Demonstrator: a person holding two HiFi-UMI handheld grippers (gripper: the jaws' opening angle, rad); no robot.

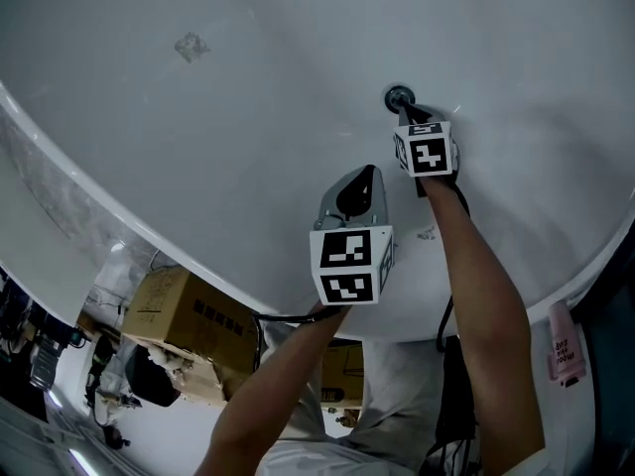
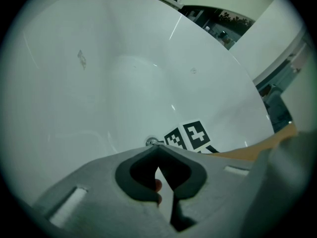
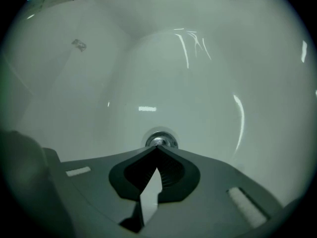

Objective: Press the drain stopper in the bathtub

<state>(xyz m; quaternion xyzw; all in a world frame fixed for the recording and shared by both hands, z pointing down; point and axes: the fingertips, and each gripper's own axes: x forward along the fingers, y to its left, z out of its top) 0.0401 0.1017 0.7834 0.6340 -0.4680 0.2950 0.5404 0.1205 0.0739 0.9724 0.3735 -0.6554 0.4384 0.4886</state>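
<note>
Right gripper point(image 1: 409, 110) arm outstretched, jaws together; left gripper point(image 1: 363, 177) nearer, jaws together.

Head view, lower left: cardboard box point(image 1: 184, 310) with dark print on its side, dark clutter point(image 1: 149, 380) just below it. Second cardboard box point(image 1: 342, 370) sits right of it, partly hidden. Pink bottle point(image 1: 566, 343) with print at the right edge.

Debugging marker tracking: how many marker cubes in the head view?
2. One cube on the left tool, mid-frame over the bathtub wall; the second cube on the right tool, higher up, at the drain stopper. None seems hidden.
</note>
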